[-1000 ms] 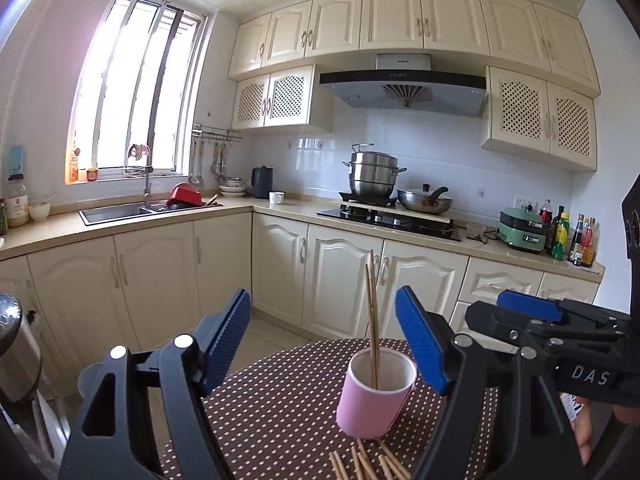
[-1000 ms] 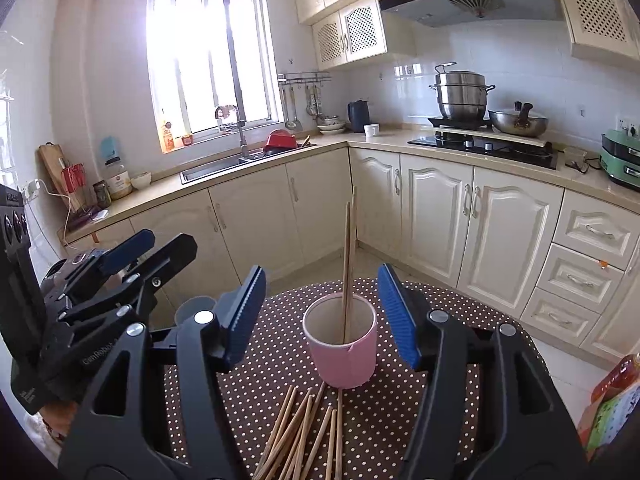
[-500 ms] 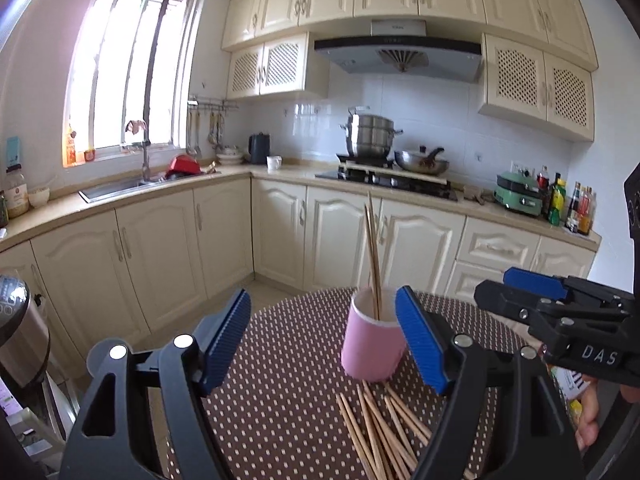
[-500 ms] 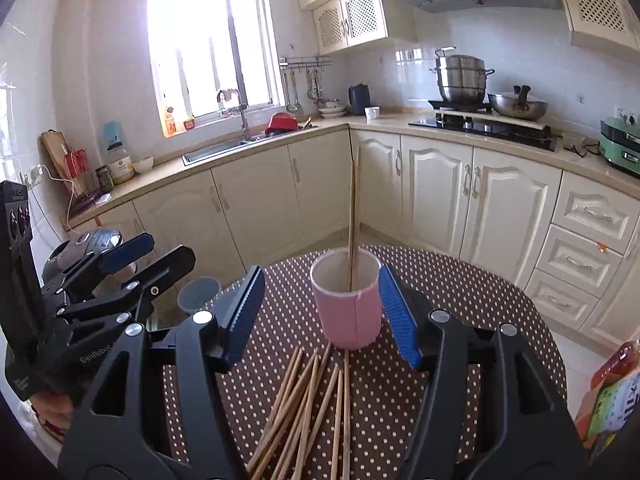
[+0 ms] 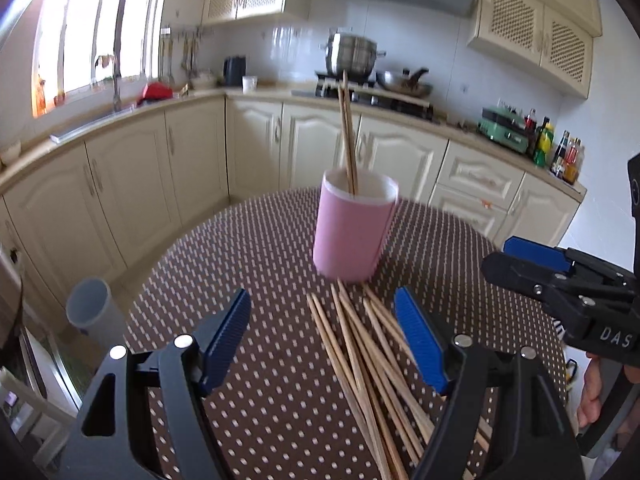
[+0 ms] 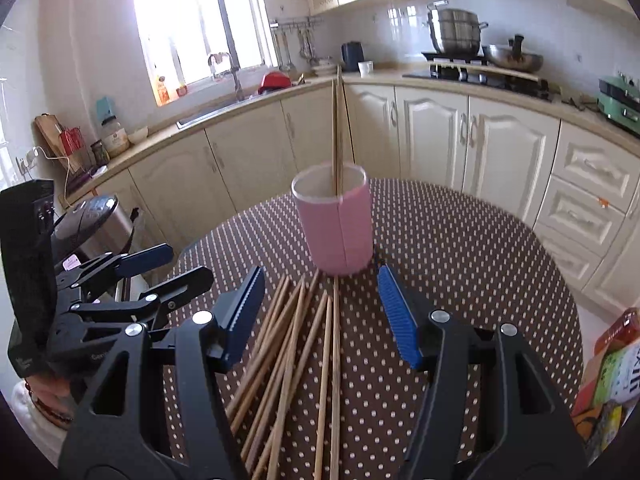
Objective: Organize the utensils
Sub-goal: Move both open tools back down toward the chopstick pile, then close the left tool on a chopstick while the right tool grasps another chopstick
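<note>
Chopsticks (image 6: 304, 356) loose beside pink cup (image 6: 336, 232); left gripper (image 5: 322, 336), right gripper (image 6: 320, 312) released.

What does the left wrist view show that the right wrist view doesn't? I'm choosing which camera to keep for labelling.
Only the left wrist view shows the sauce bottles on the counter and a grey cup beside the table. Only the right wrist view shows the rice cooker and the cutting board by the window. Both show the pink cup holding two chopsticks, the loose chopsticks on the dotted table, and the stove pot.
</note>
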Demonstrator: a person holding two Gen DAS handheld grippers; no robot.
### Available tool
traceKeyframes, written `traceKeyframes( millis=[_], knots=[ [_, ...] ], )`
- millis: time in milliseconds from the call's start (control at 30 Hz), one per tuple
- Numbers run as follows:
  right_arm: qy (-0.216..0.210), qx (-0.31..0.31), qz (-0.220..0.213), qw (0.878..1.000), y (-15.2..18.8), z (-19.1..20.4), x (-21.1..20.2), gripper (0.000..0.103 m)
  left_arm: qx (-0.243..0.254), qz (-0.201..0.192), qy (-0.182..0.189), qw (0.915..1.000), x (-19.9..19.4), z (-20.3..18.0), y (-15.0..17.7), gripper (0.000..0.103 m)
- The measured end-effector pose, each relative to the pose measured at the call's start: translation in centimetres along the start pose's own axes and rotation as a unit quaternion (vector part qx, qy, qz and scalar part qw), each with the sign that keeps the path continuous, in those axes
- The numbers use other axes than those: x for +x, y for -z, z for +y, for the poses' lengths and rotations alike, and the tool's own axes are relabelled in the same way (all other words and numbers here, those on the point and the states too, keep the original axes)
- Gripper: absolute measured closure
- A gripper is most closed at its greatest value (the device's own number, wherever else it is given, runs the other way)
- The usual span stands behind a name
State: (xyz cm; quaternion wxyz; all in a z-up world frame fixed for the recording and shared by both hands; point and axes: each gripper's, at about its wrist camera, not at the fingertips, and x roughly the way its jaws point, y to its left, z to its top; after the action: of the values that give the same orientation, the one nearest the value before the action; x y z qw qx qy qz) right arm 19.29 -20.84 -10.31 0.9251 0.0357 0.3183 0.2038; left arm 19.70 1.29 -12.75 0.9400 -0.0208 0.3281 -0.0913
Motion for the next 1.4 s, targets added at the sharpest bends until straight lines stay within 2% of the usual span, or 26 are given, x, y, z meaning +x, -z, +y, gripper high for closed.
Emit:
traceKeyframes(
  millis=[300,500,600,700,800,867,900,967,1067,1133,1400],
  knots=[
    [0.006,0.009,0.049,0.999,3.1,-1.3,1.5,0.044,-0.037,0.086,0.021,0.9954,3.9,1.0,2.6,0.029],
    [-0.001,0.016,0.072,0.997,4.3,-2.1,2.6,0.044,-0.050,0.122,0.020,0.9911,6.2,1.0,4.1,0.030],
    [-0.004,0.021,0.080,0.997,4.9,-2.6,3.1,0.044,-0.055,0.138,0.019,0.9887,7.3,1.0,4.6,0.041],
    [-0.005,0.027,0.085,0.996,5.3,-3.2,3.4,0.044,-0.059,0.148,0.024,0.9869,8.1,0.6,4.6,0.043],
    [-0.009,0.033,0.089,0.995,5.6,-3.6,3.7,0.044,-0.044,0.151,0.027,0.9871,8.3,-0.5,4.4,0.050],
    [-0.010,0.036,0.091,0.995,5.7,-3.7,3.9,0.044,-0.024,0.157,0.025,0.9870,8.7,-1.6,4.4,0.058],
    [-0.012,0.037,0.093,0.995,5.8,-3.8,4.1,0.044,-0.017,0.164,0.023,0.9859,9.2,-2.0,4.5,0.066],
    [-0.013,0.038,0.095,0.995,5.8,-3.9,4.3,0.044,-0.019,0.166,0.027,0.9856,9.7,-2.4,4.5,0.071],
    [-0.017,0.035,0.098,0.994,5.5,-3.9,4.7,0.044,-0.034,0.166,0.040,0.9846,10.0,-2.3,4.1,0.085],
    [-0.019,0.032,0.102,0.994,5.4,-3.8,4.9,0.044,-0.033,0.168,0.032,0.9847,10.2,-2.0,4.0,0.094],
    [-0.013,0.013,0.128,0.992,5.0,-3.1,7.1,0.044,-0.063,0.175,0.044,0.9817,10.0,0.8,4.0,0.095]
  ],
)
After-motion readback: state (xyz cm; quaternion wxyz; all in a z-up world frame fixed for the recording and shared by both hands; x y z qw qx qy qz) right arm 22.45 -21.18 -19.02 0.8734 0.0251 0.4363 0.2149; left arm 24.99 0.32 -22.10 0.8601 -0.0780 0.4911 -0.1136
